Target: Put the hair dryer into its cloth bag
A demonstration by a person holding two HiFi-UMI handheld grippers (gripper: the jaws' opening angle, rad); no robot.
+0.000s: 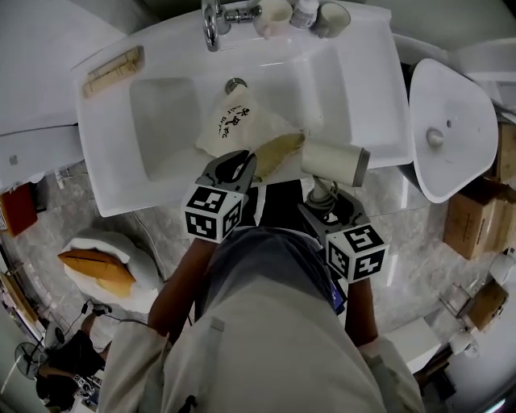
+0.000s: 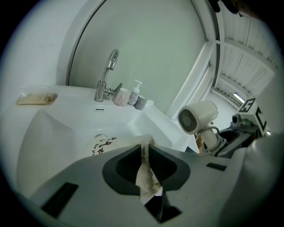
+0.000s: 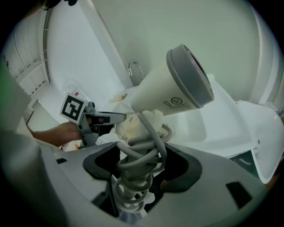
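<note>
A cream cloth bag (image 1: 242,125) with dark print lies in the white sink basin (image 1: 161,121), its mouth toward me. My left gripper (image 1: 235,167) is shut on the bag's near edge; in the left gripper view a fold of the cloth bag (image 2: 146,170) hangs pinched between the jaws. The white hair dryer (image 1: 334,161) hovers over the sink's front rim, right of the bag, nozzle pointing right. My right gripper (image 1: 324,200) is shut on its cord-wrapped handle (image 3: 140,164). In the right gripper view the hair dryer's barrel (image 3: 173,93) rises above the jaws, with the left gripper (image 3: 95,119) and the bag (image 3: 128,126) behind it.
A chrome faucet (image 1: 214,24) and several cups and bottles (image 1: 302,12) stand at the sink's back. A wrapped packet (image 1: 113,71) lies on the back left corner. A toilet (image 1: 451,129) is to the right, cardboard boxes (image 1: 472,218) beside it, a lined bin (image 1: 101,270) at lower left.
</note>
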